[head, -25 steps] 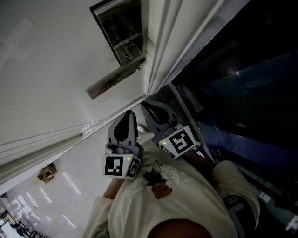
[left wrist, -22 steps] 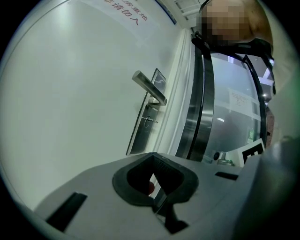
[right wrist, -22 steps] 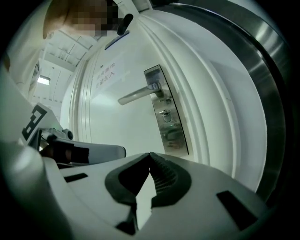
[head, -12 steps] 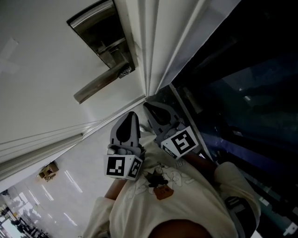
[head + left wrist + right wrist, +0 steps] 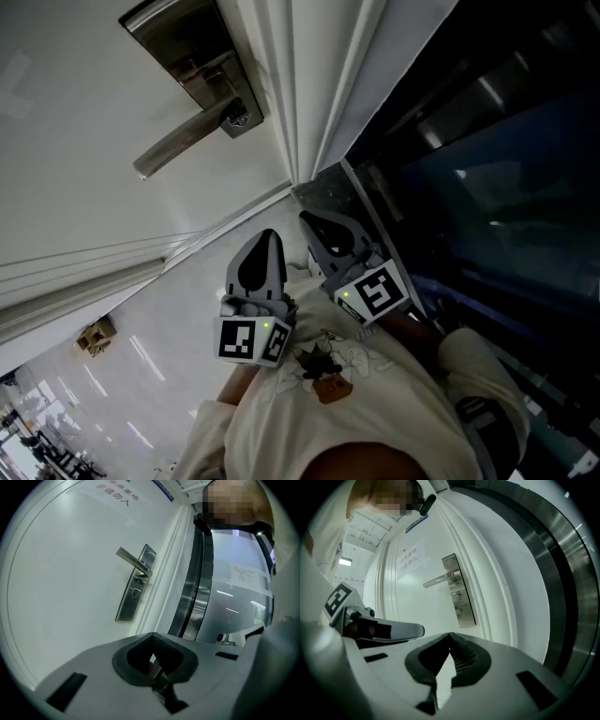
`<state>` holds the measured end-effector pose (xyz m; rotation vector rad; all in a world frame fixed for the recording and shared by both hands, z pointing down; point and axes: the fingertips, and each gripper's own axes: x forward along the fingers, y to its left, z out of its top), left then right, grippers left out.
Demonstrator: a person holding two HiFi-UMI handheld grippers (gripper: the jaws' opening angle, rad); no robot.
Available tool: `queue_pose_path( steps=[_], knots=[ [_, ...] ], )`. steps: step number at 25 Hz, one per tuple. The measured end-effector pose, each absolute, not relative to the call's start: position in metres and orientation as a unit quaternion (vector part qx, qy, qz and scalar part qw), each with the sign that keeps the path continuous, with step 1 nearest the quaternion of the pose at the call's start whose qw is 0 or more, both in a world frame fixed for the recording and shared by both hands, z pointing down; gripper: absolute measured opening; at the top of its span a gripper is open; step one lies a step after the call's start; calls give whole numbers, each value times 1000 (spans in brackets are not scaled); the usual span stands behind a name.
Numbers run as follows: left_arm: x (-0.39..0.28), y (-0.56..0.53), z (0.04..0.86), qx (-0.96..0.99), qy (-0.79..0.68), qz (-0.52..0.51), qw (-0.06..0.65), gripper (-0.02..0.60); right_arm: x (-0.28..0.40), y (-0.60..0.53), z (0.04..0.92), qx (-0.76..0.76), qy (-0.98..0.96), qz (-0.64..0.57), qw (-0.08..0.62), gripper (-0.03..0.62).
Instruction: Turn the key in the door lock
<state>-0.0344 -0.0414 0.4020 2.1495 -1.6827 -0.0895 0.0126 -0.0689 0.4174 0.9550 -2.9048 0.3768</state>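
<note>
Since the key point(image 5: 240, 118) sits well out of reach, in the steel lock plate point(image 5: 187, 52) of the white door point(image 5: 75, 141) just under the pivot of the lever handle point(image 5: 178, 150), neither tool has work to do yet. Both are carried low, close to the person's shirt point(image 5: 347, 394). The left hand-held gripper point(image 5: 266, 240) and the right hand-held gripper point(image 5: 317, 223) ride side by side, near each other but apart. Their noses aim toward the door's latch edge beside the white door frame point(image 5: 305, 103). Each has its jaws pressed together with nothing between them, which I read as a resting carry: there is nothing to hold until the lock is near. Both gripper views have the lock plate roughly ahead, so the approach looks lined up on it. The key is too small to tell which way its bow is turned. I judge the task to be at the approach, with the turn not yet begun. The right one, nearer the dark glass partition point(image 5: 487, 187) and the latch side, seems the likelier to open and take the key.
</note>
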Motion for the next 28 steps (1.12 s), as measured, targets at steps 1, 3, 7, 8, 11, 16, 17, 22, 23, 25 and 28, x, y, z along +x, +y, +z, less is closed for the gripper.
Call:
queue_pose_path(
  steps=[1,3,7,8,11,16,17,22,23,25,28],
  knots=[
    [-38,-38,400,769,-605,-35,202,5,11,-65,417,310,-942,121,31,8],
    [-44,-30,397,768,-607,-38,199,5,5,-57,416,311,-942,119,29,8],
    [-50,1,397,768,-606,-42,202,5,-5,-30,412,316,-941,119,27,8],
    [-52,9,398,767,-607,-45,204,5,-8,-24,412,316,-941,120,30,8],
    [-62,34,399,759,-614,-57,207,5,-16,-5,410,315,-942,112,36,6],
    [-78,66,405,753,-619,-69,212,5,-30,22,412,318,-942,106,35,8],
    [-80,69,406,753,-620,-70,211,5,-34,26,412,317,-942,107,33,6],
    [-83,83,403,752,-623,-74,203,5,-43,43,411,304,-946,106,31,8],
    [-83,83,402,752,-623,-74,202,5,-44,44,410,304,-946,106,29,8],
    [-81,81,400,752,-623,-74,199,5,-42,42,407,308,-945,106,24,6],
    [-69,82,393,756,-622,-70,191,5,-29,42,402,316,-943,104,21,6]
  ],
)
